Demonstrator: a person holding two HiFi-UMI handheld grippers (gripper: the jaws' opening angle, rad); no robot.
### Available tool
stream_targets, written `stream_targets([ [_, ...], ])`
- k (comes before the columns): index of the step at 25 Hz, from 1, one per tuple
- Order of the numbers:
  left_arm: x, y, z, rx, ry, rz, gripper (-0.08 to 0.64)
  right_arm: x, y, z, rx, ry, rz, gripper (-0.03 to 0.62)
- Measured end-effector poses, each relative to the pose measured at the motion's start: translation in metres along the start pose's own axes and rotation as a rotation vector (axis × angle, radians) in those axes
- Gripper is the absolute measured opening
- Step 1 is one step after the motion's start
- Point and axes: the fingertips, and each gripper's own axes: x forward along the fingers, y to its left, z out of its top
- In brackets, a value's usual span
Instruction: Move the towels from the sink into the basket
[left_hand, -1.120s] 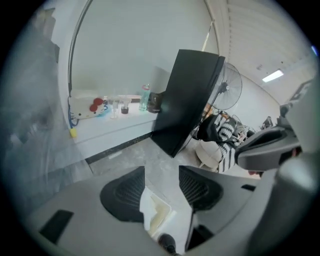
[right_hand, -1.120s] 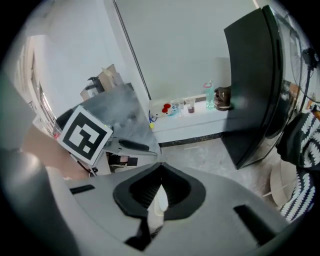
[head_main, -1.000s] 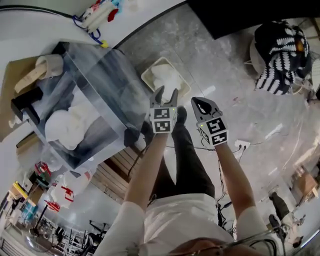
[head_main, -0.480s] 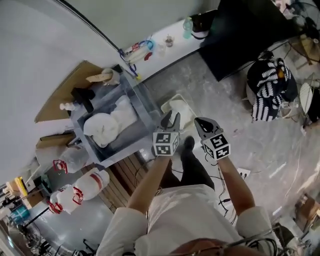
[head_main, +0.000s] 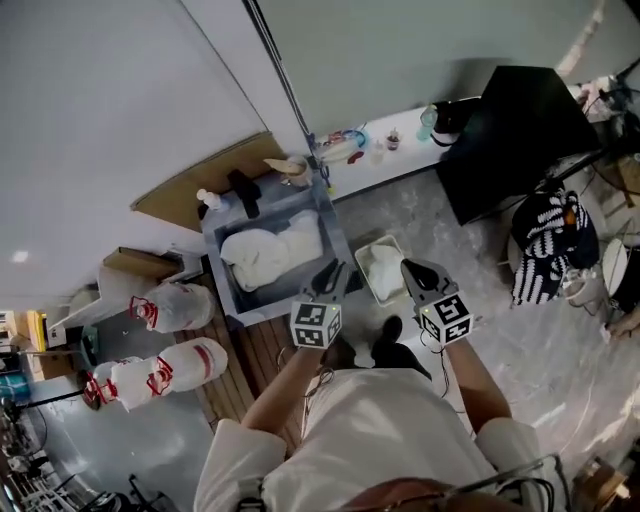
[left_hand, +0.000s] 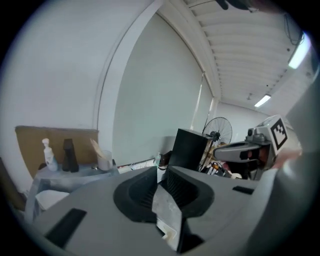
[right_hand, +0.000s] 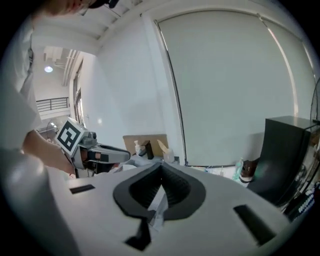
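Observation:
The grey sink (head_main: 232, 297) stands by the wall with white towels (head_main: 265, 252) piled in it. To its right, on the floor, the white basket (head_main: 361, 262) holds a white towel (head_main: 385, 268). I hold both grippers side by side, high above the floor, in front of the basket. My left gripper (head_main: 328, 268) has just been closing; in the left gripper view its tips (left_hand: 161, 170) meet with nothing between them. My right gripper (head_main: 408, 266) is shut and empty too (right_hand: 161, 166). Each gripper view shows the other gripper beside it.
A soap bottle (head_main: 207, 199), a dark bottle (head_main: 245, 192) and a cup (head_main: 293, 170) stand at the sink's back. A black cabinet (head_main: 520, 130) is at the far right, a striped cloth (head_main: 548, 250) beside it. Water jugs (head_main: 160, 370) stand left of the wooden decking (head_main: 262, 352).
Both grippers have risen together, and the sink and basket now look smaller and farther below. The left jaws went from open to closed. The right jaws stayed shut.

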Motion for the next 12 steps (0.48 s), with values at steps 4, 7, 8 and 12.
stream_targets([
  [4,-0.055,0.027,0.029,0.016,-0.064,0.067,0.049,-0.005,0.036,0.028,-0.048,-0.023,0.032,-0.002],
  [7,-0.094,0.048,0.053,0.010,-0.133,0.127,0.046,-0.011,0.056,0.046,-0.069,-0.054,0.047,-0.002],
  [8,-0.106,0.054,0.060,0.011,-0.157,0.144,0.043,-0.013,0.061,0.051,-0.074,-0.063,0.051,-0.002],
  [12,-0.148,0.077,0.082,0.025,-0.234,0.204,0.026,-0.014,0.073,0.068,-0.112,-0.087,0.055,-0.002],
])
